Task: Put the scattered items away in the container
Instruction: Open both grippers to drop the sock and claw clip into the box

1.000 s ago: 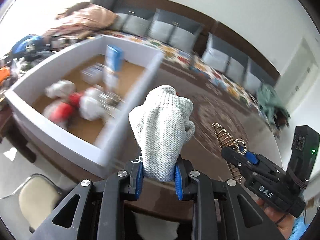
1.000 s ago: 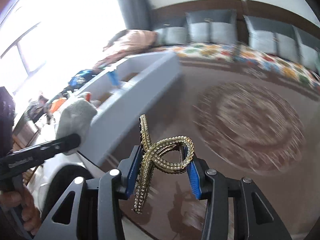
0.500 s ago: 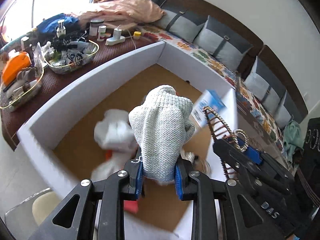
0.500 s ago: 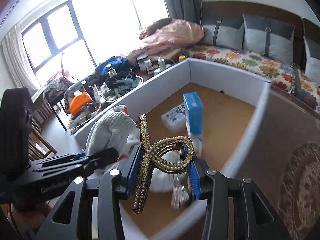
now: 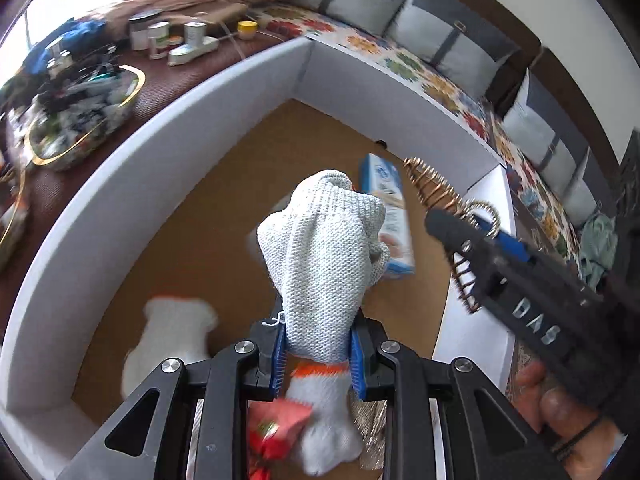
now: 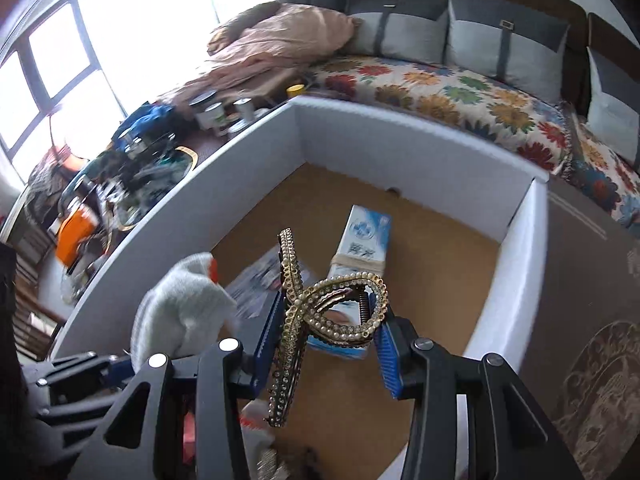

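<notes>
My left gripper (image 5: 318,354) is shut on a grey knitted glove (image 5: 324,256) and holds it over the inside of the white box (image 5: 100,184) with a brown floor. My right gripper (image 6: 326,344) is shut on a gold pearl-studded hair clip (image 6: 320,312), also above the box (image 6: 516,264). The right gripper and clip show at the right of the left wrist view (image 5: 460,220). The glove shows at the left of the right wrist view (image 6: 180,308).
In the box lie a blue-and-white carton (image 5: 390,216), white gloves with orange trim (image 5: 168,340), and a red packet (image 5: 276,424). A cluttered tray (image 5: 76,108) and jars (image 5: 160,36) stand left of the box. A cushioned sofa (image 6: 460,92) lies beyond.
Both grippers have moved from beside the box over the brown table to above the box's inside, still holding the glove and the hair clip.
</notes>
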A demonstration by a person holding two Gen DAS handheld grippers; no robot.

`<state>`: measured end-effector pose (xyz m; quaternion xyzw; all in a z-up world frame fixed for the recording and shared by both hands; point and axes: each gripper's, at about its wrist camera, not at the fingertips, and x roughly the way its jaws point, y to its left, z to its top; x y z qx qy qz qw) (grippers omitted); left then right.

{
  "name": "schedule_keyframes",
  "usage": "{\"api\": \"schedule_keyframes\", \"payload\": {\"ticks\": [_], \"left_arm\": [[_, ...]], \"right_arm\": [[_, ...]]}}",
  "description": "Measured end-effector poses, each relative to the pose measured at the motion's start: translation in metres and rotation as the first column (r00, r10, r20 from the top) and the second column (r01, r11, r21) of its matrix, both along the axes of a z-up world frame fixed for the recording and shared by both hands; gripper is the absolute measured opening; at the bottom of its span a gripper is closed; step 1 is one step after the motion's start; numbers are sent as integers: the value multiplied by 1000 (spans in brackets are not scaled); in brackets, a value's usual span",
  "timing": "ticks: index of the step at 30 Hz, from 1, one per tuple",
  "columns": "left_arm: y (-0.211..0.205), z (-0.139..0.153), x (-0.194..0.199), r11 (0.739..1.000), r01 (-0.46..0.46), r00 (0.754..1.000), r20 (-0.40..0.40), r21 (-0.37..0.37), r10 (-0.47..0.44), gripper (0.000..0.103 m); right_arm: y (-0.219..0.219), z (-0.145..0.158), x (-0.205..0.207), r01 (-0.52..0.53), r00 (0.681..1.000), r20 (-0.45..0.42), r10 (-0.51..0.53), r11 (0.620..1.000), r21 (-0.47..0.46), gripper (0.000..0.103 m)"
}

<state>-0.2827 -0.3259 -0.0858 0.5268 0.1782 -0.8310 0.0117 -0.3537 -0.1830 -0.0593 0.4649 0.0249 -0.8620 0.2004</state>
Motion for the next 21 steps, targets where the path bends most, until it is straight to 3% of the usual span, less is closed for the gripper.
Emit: {"api": "schedule_keyframes", "payload": {"ticks": [5, 6, 8, 10, 14, 21], "left_arm": [[12, -7, -24, 998, 46, 999, 6, 36, -46, 27], [15, -9, -28, 998, 55, 998, 18, 26, -56, 31], [23, -15, -34, 997, 72, 996, 47, -7, -71, 54], [24, -14, -33, 997, 48, 998, 33, -59, -46, 90], [16, -9, -24, 999, -16, 1000, 10, -46, 16, 93], [25, 24, 33, 995, -52, 997, -53, -87, 47, 93]], "right_arm": [[15, -2, -28, 47, 998, 46, -48, 999, 28, 44], [17, -3, -32, 56, 997, 52, -58, 998, 34, 45], [17, -8, -37, 64, 996, 53, -67, 996, 68, 46], [19, -8, -39, 64, 996, 59, -69, 994, 84, 60], [23, -1, -33, 63, 996, 53, -66, 996, 68, 64], [29, 15, -4, 54, 997, 48, -56, 998, 42, 64]]}}
